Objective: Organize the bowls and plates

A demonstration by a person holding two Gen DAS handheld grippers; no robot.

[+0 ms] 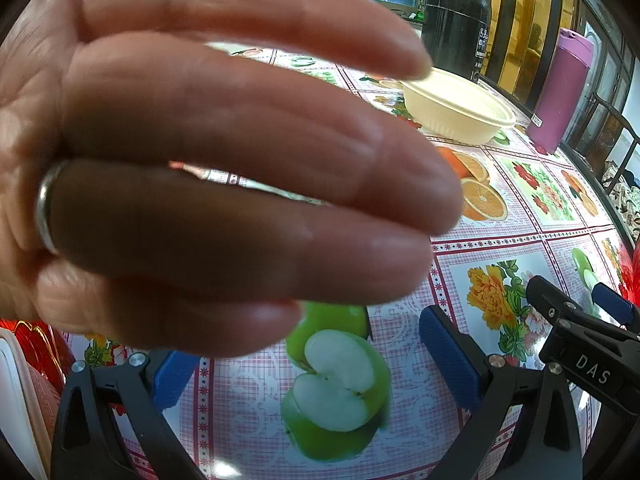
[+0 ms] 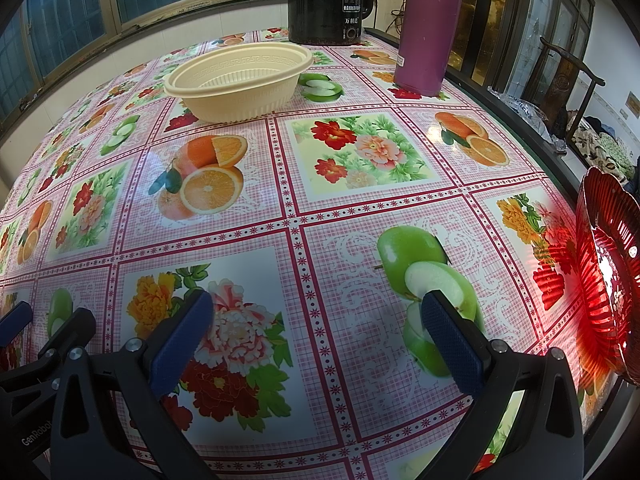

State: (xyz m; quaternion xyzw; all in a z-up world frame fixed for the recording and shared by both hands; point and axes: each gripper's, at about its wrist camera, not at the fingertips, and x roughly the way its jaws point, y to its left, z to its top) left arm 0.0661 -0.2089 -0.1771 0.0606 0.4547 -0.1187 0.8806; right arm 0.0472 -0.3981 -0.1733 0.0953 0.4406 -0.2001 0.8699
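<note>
A cream plastic bowl (image 2: 240, 80) stands upright on the far part of the table; it also shows in the left wrist view (image 1: 460, 108). A red ribbed glass plate (image 2: 608, 272) sits at the table's right edge. My right gripper (image 2: 316, 332) is open and empty, low over the tablecloth. My left gripper (image 1: 308, 360) is open and empty too. A bare hand (image 1: 200, 160) with a ring fills most of the left wrist view and hides the table behind it. The right gripper's fingers (image 1: 560, 312) show at the left view's right edge.
A black electric kettle (image 2: 328, 0) and a purple thermos (image 2: 428, 24) stand at the table's far edge. The fruit-and-flower tablecloth (image 2: 280, 208) covers the table. A wooden chair (image 2: 568, 76) stands beyond the right side. A red item and a white-edged object (image 1: 24, 380) sit at the left view's lower left.
</note>
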